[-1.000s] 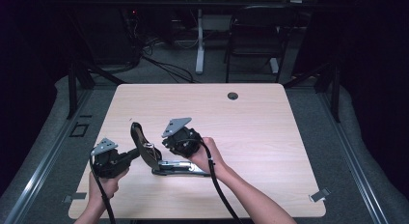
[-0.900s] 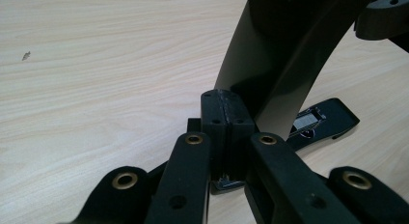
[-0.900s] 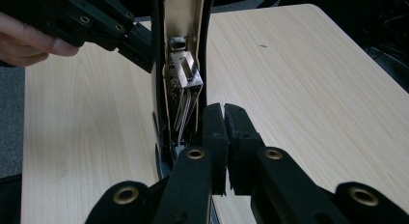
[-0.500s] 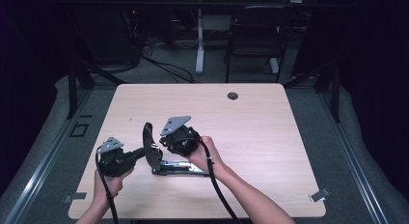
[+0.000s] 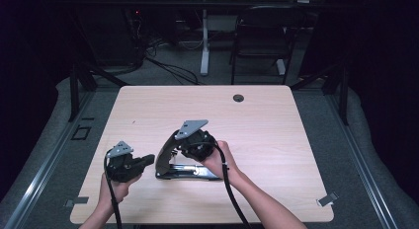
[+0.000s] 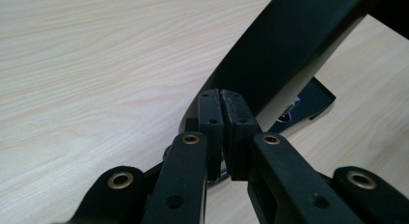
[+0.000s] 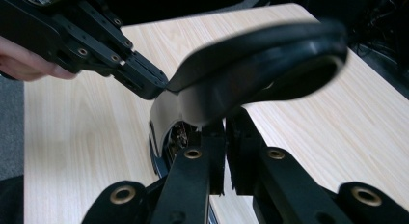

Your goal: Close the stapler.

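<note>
No writing, label, brand, number or sign can be read anywhere in these pictures. The black stapler (image 5: 170, 157) on the table (image 5: 296, 140) bears no legible mark, and neither does the grey plate (image 5: 191, 128) above it.

left hand-held gripper (image 5: 148, 160) closed, right hand-held gripper (image 5: 174, 149) closed
</note>
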